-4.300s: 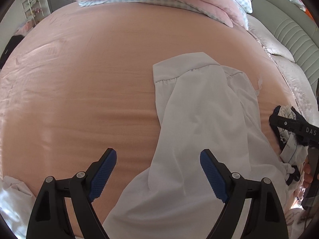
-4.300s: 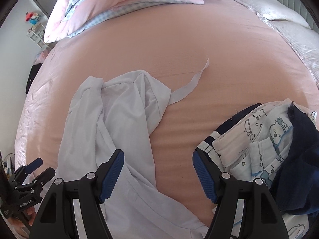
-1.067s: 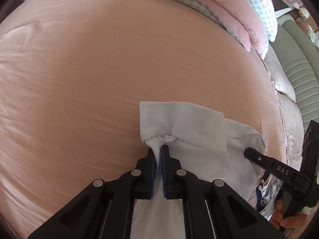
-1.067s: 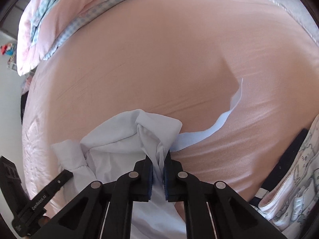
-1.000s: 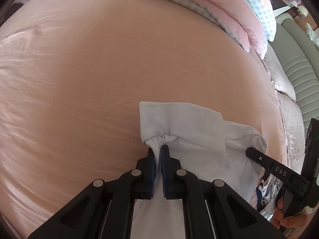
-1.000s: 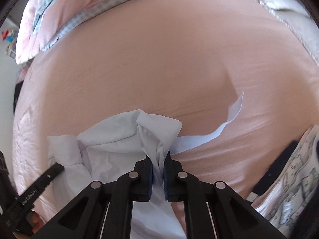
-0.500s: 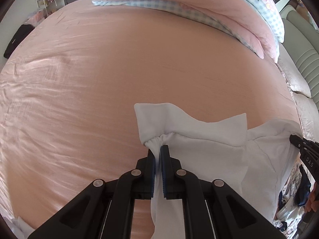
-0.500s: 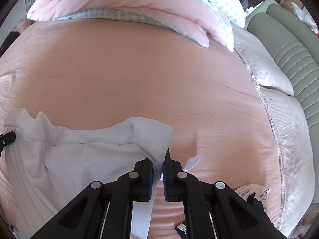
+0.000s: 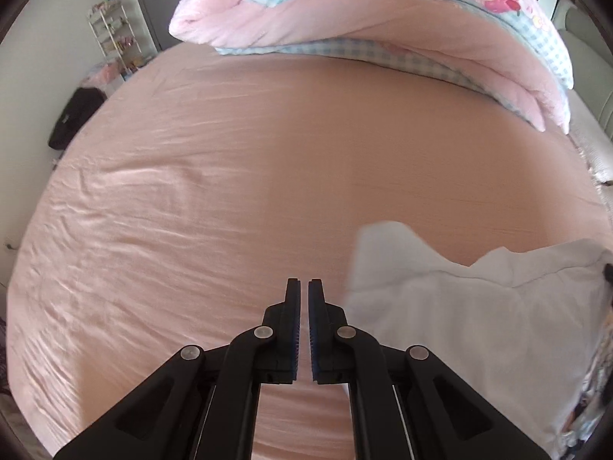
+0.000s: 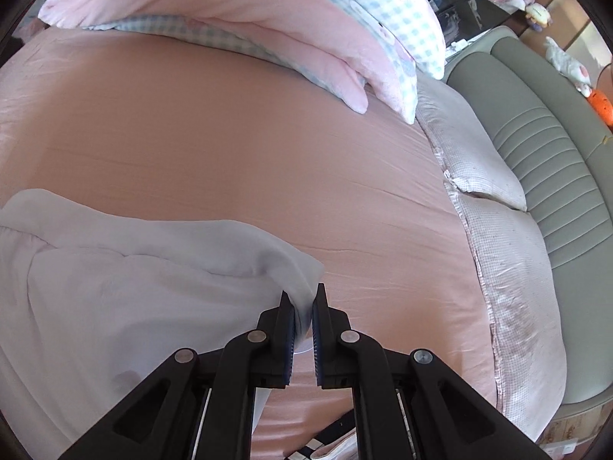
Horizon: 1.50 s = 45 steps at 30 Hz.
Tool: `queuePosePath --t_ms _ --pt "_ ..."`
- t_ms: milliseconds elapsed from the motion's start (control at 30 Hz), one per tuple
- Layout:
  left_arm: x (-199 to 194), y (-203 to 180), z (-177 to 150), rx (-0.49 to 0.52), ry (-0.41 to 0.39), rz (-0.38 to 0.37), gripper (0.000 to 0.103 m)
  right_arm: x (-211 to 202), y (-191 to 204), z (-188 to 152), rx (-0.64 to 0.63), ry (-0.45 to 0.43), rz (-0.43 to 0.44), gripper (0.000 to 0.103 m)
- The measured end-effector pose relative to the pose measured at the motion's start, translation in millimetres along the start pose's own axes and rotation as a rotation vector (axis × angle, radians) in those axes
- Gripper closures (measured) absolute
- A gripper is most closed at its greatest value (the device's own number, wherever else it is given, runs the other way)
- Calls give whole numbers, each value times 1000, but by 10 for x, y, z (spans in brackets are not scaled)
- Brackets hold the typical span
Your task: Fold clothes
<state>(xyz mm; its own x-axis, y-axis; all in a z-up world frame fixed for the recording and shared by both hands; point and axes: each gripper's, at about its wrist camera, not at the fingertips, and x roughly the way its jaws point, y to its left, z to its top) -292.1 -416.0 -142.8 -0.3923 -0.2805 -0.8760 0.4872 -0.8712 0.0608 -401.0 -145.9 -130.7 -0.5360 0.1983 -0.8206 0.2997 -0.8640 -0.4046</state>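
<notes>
One white garment (image 9: 479,329), two grippers, right gripper (image 10: 302,299) pinching its corner

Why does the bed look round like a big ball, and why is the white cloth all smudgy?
Left wrist view: the fisheye lens bends the pink bed sheet into a dome with dark corners, and the white garment has smeared, blurry edges, probably from motion. Right wrist view: same bending; the garment is soft near the right claw, while the pillows look sharper.

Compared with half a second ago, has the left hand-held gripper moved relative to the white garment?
Yes. The left hand-held gripper no longer pinches the white garment; the cloth now lies to its right, with only pink bedsheet visible between the fingers.
</notes>
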Motion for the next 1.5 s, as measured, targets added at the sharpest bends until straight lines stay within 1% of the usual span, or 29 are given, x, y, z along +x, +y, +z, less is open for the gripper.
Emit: queuePosePath --t_ms 67,133,167,233,300,367,400,433,467,500,533,567,600,633,733,800,867,1067,1167,1200,1267,1367,1400,1433,1500 --pt "42 77 4 -9 5 -39 100 119 -52 -24 38 43 108 98" --pt "72 132 -27 -46 15 -89 100 242 -104 -50 77 88 232 98" --pt "87 149 -45 -60 20 -114 100 266 -90 -66 71 91 252 97" --pt "153 159 -76 -96 65 -180 100 284 -31 -85 34 92 211 95" --pt "223 159 -109 -138 118 -241 100 294 -10 -83 20 113 230 93" --pt "287 141 -139 -179 161 -277 99 276 -30 -66 23 122 237 87" --pt "293 120 -152 -188 169 -295 98 260 -52 -53 29 120 227 79" --pt "299 99 -165 -196 177 -311 96 247 -86 -39 40 115 213 67" --pt "303 78 -180 -200 183 -322 93 231 -128 -26 56 109 200 61" --pt "306 57 -195 -204 188 -333 83 214 -177 -7 76 102 200 52" --pt "310 36 -211 -208 194 -343 67 196 -228 13 96 95 202 49" --pt "314 15 -226 -212 200 -354 56 180 -273 24 114 94 222 49" --pt "318 -6 -241 -216 205 -365 34 164 -316 33 131 95 245 49" --pt "321 -27 -256 -220 211 -376 24 148 -359 42 147 97 268 49" --pt "384 -36 -288 -264 239 -411 24 120 -342 23 150 108 328 49" --pt "446 -20 -309 -303 264 -406 24 118 -289 -10 155 117 378 49" --pt "480 -18 -345 -313 269 -404 24 115 -236 -44 160 126 427 49" --pt "574 -16 -451 -339 283 -399 24 285 -161 -197 314 200 600 49" --pt "579 -28 -485 -341 280 -418 24 389 -171 -302 412 250 683 50" --pt "568 -29 -518 -342 290 -439 24 427 -179 -347 443 275 706 51" --pt "546 -31 -584 -345 310 -482 24 452 -180 -456 473 315 721 57" --pt "514 -33 -684 -349 339 -546 24 386 -147 -578 401 314 699 59" --pt "503 -34 -717 -351 349 -568 24 362 -136 -617 375 312 690 66" --pt "492 -34 -750 -352 359 -589 24 338 -125 -657 349 310 682 76" --pt "470 -36 -816 -354 379 -632 24 350 -120 -748 336 333 719 83"
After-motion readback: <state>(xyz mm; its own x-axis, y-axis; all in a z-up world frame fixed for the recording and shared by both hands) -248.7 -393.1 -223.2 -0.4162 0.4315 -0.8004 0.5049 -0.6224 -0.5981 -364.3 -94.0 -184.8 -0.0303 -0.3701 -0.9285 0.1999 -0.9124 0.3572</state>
